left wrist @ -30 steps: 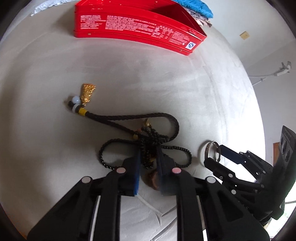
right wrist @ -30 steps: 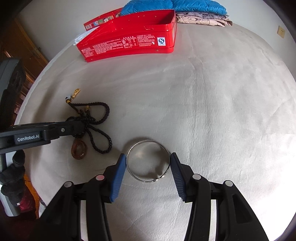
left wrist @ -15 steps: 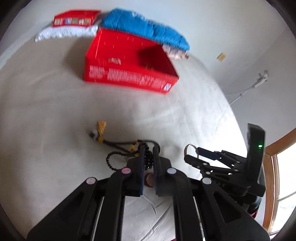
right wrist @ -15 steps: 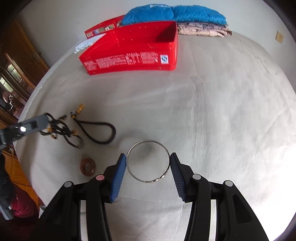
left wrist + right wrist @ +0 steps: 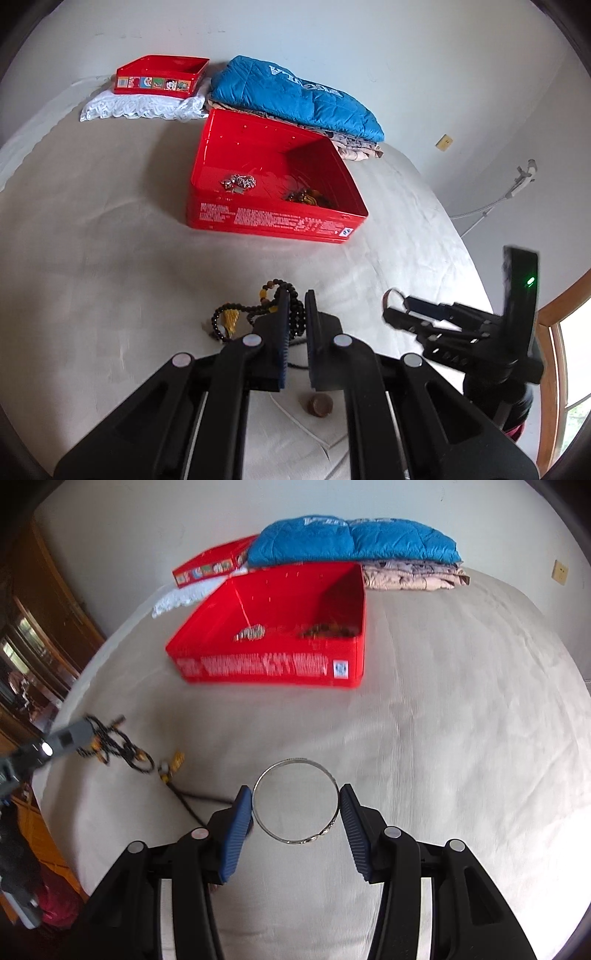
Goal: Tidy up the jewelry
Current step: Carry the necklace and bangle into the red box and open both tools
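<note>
here there are two claws: the left claw [image 5: 295,314] is clenched on the black bead necklace [image 5: 291,295], which hangs from it above the bed [image 5: 461,720], and the right claw [image 5: 295,805] grips one silver bangle [image 5: 295,801] by its two sides, lifted too. there are two red tins, the big open tin [image 5: 273,218] with two small heaps of jewelry inside and a smaller tin [image 5: 159,75] behind it on white lace. only the left view shows the one brown ring [image 5: 319,404] lying on the bed under the claw, and only the right view shows the dark wooden cabinet [image 5: 40,635] beside the bed.
</note>
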Demonstrator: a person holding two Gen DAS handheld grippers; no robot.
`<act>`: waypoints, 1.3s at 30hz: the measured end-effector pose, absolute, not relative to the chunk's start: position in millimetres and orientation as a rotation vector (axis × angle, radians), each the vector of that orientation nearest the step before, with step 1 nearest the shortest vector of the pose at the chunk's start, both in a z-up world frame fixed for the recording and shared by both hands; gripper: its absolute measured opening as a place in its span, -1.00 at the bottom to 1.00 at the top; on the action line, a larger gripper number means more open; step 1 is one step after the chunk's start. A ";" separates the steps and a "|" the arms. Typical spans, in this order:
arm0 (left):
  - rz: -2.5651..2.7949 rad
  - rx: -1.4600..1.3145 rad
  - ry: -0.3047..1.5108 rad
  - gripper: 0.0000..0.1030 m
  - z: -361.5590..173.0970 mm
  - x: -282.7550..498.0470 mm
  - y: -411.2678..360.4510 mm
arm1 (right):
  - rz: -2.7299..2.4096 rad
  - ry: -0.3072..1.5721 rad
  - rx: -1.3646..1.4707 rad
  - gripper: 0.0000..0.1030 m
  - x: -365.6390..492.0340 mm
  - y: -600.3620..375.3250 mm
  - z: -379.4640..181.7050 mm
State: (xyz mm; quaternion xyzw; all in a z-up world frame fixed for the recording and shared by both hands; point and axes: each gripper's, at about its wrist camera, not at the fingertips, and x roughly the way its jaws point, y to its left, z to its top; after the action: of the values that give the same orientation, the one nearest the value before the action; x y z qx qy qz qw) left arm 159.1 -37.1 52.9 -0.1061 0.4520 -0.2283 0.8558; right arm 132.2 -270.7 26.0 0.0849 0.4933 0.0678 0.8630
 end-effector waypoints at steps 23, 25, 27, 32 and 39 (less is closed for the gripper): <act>-0.459 -0.198 0.813 -0.88 80.7 313.9 -89.7 | 0.085 0.916 0.269 -0.04 298.9 -283.9 47.5; -0.433 -0.186 0.847 -0.88 63.7 330.6 -92.1 | 0.080 0.932 0.251 -0.04 308.6 -279.9 35.0; -0.407 -0.164 0.883 -0.88 48.5 344.9 -93.5 | 0.083 0.949 0.235 -0.04 313.1 -276.8 27.3; -0.359 -0.132 0.924 -0.88 25.3 362.8 -94.4 | 0.072 0.963 0.203 -0.04 318.2 -270.4 16.3; -0.331 -0.113 0.951 -0.83 13.7 370.3 -93.4 | 0.072 0.974 0.197 -0.02 321.9 -269.8 11.0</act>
State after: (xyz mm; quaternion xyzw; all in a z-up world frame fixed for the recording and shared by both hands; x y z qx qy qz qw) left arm 370.3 -93.4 13.7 -0.0543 0.4553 -0.1584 0.8744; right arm 321.9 -269.8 11.0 0.0944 0.4669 0.0345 0.8786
